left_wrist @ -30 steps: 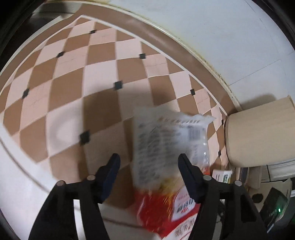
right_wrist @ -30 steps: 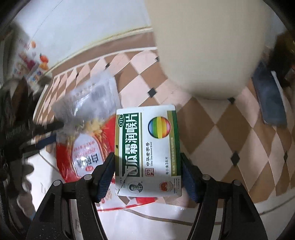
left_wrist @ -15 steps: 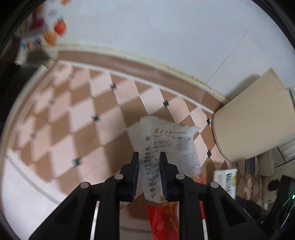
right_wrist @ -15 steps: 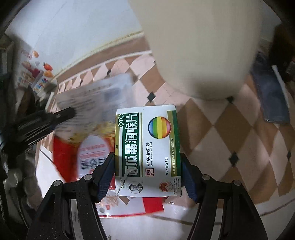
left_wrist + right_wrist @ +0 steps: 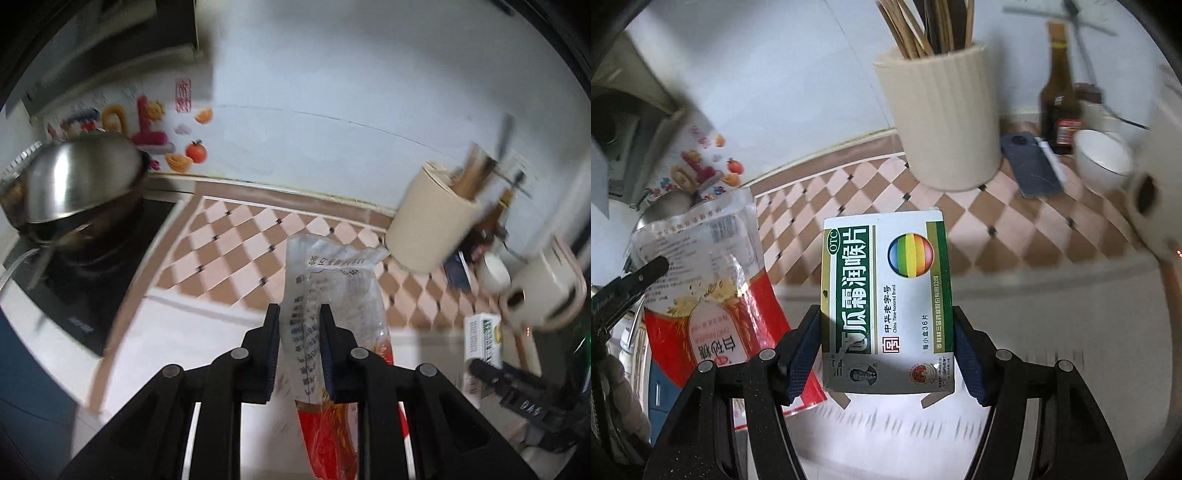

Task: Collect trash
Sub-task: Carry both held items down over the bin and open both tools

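Note:
My left gripper (image 5: 298, 332) is shut on an empty clear-and-red plastic food bag (image 5: 332, 295) and holds it lifted above the counter. The same bag (image 5: 701, 280) hangs at the left of the right wrist view, with a left finger (image 5: 639, 277) on it. My right gripper (image 5: 886, 332) is shut on a white-and-green medicine box (image 5: 886, 306) with a rainbow ball on it, also held above the counter. That box (image 5: 482, 341) shows at the right of the left wrist view.
A cream utensil holder (image 5: 942, 118) with chopsticks stands on the checkered mat (image 5: 1015, 229) by the wall. A dark phone (image 5: 1030, 166), brown bottle (image 5: 1060, 96) and white bowl (image 5: 1102, 155) are to its right. A steel wok (image 5: 77, 181) sits on a black cooktop (image 5: 92, 273) at left.
The left gripper closed on the plastic bag and lifted it off the mat. Both grippers rose and pulled back, so more of the wall and counter shows.

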`<action>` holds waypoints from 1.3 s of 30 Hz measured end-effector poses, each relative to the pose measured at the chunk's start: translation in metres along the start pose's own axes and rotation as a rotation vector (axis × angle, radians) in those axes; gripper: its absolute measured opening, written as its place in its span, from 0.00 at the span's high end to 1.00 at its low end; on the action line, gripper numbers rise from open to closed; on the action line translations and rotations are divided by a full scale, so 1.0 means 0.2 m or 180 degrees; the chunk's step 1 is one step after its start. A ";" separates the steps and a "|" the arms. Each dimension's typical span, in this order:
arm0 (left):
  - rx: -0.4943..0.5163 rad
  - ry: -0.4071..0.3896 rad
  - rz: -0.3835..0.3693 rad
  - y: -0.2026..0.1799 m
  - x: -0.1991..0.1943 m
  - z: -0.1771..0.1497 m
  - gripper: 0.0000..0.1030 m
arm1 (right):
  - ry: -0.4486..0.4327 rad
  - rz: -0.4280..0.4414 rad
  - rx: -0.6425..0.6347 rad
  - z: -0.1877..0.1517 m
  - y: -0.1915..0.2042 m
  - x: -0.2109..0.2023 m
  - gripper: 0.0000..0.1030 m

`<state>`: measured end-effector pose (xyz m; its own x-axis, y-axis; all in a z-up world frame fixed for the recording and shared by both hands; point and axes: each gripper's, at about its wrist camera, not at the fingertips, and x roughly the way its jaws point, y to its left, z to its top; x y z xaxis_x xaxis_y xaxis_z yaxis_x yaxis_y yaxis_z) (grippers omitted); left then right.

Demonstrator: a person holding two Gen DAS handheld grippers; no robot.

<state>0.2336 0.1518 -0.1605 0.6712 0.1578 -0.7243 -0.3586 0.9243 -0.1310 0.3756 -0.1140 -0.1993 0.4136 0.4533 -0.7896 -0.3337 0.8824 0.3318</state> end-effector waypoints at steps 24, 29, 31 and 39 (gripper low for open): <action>-0.0107 0.2267 0.0233 0.34 0.88 -1.98 0.83 | 0.1383 -0.0211 0.0498 -2.14 -0.12 0.48 0.33; -0.0254 0.2589 0.0231 0.35 1.50 -2.41 0.79 | 0.1652 -0.0211 0.0609 -2.46 -0.37 1.07 0.33; -0.0220 0.2692 0.0237 0.34 1.66 -2.54 0.78 | 0.1762 -0.0231 0.0627 -2.58 -0.46 1.29 0.33; 0.0101 0.2607 0.0314 0.27 1.85 -2.75 0.07 | 0.2177 -0.0226 0.0645 -2.84 -0.61 1.81 0.18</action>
<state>0.1065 0.0688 -0.8084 -0.0524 -0.0534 -0.9972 -0.3645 0.9307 -0.0307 0.0842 -0.1287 -0.8191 -0.2175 0.2718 -0.9375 -0.1344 0.9430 0.3046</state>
